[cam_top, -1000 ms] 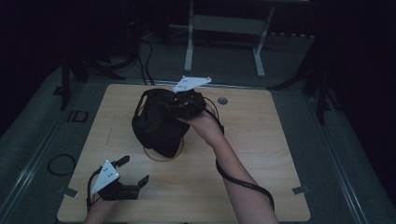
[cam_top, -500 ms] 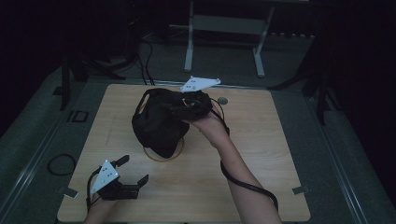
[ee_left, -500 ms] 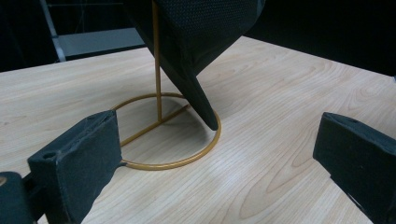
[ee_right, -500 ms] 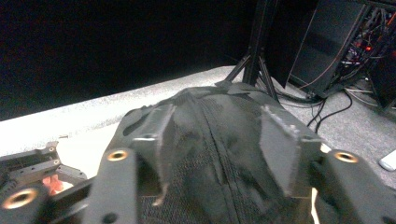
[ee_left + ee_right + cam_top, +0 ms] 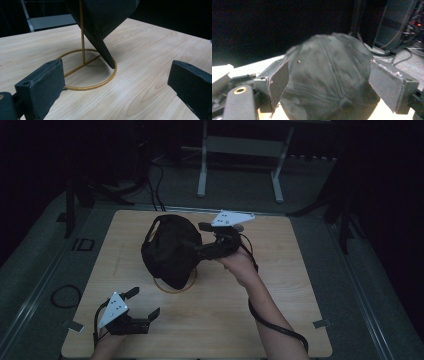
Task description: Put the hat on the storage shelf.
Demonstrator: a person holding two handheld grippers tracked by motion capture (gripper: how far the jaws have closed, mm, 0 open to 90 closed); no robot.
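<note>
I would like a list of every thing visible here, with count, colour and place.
cap: one, black, hanging on the stand at the table's middle
stand: one, gold wire, ring base on the table under the cap
table: one, light wood, centre
frame: one, grey metal, on the floor behind the table
left tongs: one, black, near left corner, open
right tongs: one, black, beside the cap, jaws just opened

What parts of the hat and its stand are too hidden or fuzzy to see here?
- Top of the gold stand: in the left claw view the black cap covers where the post ends.
- Stand's ring: in the high view the cap hides most of it.
- Cap's cloth: blurred in the right claw view.
- Cap's upper part: cut off by the top edge in the left claw view.
</note>
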